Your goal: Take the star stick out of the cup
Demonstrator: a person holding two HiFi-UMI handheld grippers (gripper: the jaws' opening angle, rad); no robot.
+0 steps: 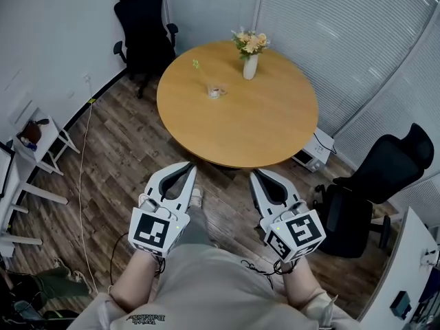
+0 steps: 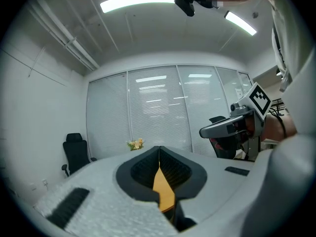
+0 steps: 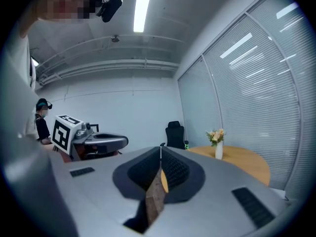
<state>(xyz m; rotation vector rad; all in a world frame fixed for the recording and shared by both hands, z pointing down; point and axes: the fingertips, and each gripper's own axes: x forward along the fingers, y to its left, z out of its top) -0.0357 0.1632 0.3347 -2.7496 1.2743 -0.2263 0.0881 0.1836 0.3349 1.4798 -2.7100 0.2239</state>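
In the head view a small clear cup point(image 1: 216, 91) stands on the round wooden table point(image 1: 261, 126), left of its middle. A thin stick with a small green top point(image 1: 196, 64) leans out of the cup toward the far left. Both grippers hang low in front of the person, short of the table's near edge. My left gripper point(image 1: 190, 166) is shut with nothing between its jaws, and its tips point(image 2: 159, 147) meet in its own view. My right gripper point(image 1: 255, 176) is shut and empty too, jaws touching point(image 3: 161, 146). Neither is near the cup.
A white vase of flowers point(image 1: 250, 55) stands on the table behind the cup. Black office chairs sit at the far left point(image 1: 143, 29) and at the right point(image 1: 375, 191). A white side table point(image 1: 42, 139) stands by the left wall. Blinds cover the glass walls.
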